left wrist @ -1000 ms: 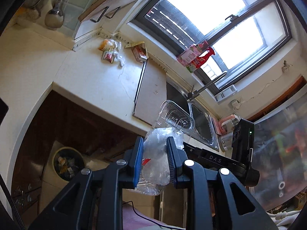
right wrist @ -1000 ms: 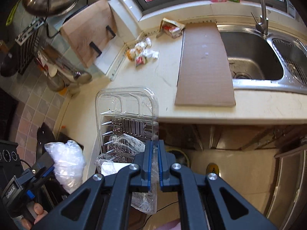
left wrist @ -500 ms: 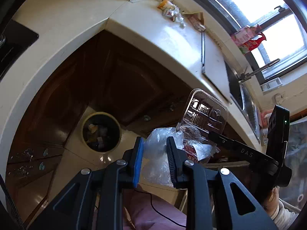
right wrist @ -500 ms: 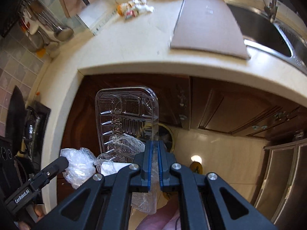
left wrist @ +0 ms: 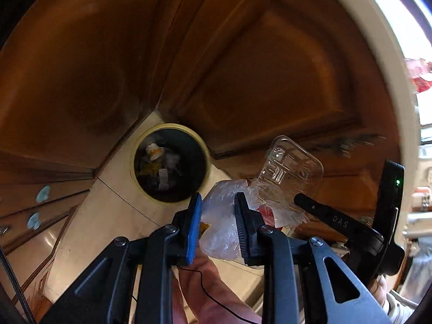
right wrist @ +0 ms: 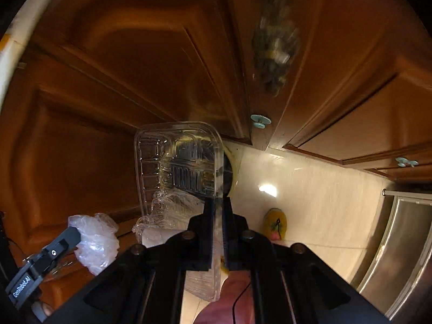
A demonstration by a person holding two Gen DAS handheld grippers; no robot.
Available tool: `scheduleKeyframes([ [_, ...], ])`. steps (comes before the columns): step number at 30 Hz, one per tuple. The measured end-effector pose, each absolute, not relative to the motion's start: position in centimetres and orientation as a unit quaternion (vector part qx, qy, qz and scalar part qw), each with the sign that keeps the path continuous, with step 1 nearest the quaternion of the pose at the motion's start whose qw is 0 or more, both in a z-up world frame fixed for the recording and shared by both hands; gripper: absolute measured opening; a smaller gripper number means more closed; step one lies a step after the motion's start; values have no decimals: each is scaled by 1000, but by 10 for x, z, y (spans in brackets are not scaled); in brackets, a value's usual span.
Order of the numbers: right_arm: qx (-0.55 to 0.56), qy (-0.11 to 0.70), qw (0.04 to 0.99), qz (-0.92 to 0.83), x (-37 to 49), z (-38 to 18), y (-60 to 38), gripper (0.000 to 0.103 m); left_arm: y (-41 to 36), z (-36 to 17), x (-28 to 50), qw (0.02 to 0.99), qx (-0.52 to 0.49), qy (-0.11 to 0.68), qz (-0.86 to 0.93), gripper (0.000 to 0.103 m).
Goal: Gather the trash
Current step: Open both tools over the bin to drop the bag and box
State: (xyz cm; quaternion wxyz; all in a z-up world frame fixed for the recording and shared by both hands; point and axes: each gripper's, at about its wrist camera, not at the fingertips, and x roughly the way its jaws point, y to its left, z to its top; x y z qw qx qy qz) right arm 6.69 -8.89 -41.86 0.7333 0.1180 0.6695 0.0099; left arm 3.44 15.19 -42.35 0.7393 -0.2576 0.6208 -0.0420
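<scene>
Two claws clamped on trash, left claw (left wrist: 218,225) on crumpled plastic bag (left wrist: 222,216), right claw (right wrist: 218,232) on clear tray (right wrist: 179,162), brown cabinets (left wrist: 256,81), pale tiled floor (left wrist: 108,216), bin (left wrist: 169,162) below

Clear ribbed plastic tray (right wrist: 178,162); crinkled translucent plastic bag (left wrist: 221,216); glossy wooden cabinet doors (left wrist: 256,81); smooth, shiny floor tiles (right wrist: 310,189).

Both hand-held grippers (left wrist: 218,217) lowered, bin (left wrist: 170,163) nearer

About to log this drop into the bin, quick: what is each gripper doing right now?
Left gripper: shut on the crumpled plastic bag.
Right gripper: shut on the edge of the clear plastic tray.
</scene>
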Motion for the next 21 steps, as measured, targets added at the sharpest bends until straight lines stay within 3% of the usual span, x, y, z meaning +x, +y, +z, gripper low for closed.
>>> scheduleKeyframes([
  [6,84,671,736,17,92,-489,-73,5,159,-515,60,732,-254,632,-15,26],
  [9,62,669,741,22,100,-512,-63,5,161,-550,68,726,-239,645,-1,33],
  [11,52,667,743,25,104,-524,-57,5,160,-568,70,725,-224,651,1,44],
  [13,45,663,747,29,109,-533,-49,5,161,-579,71,723,-217,655,2,52],
  [21,5,619,783,56,125,-551,-12,6,175,-603,55,718,-221,660,3,64],
])
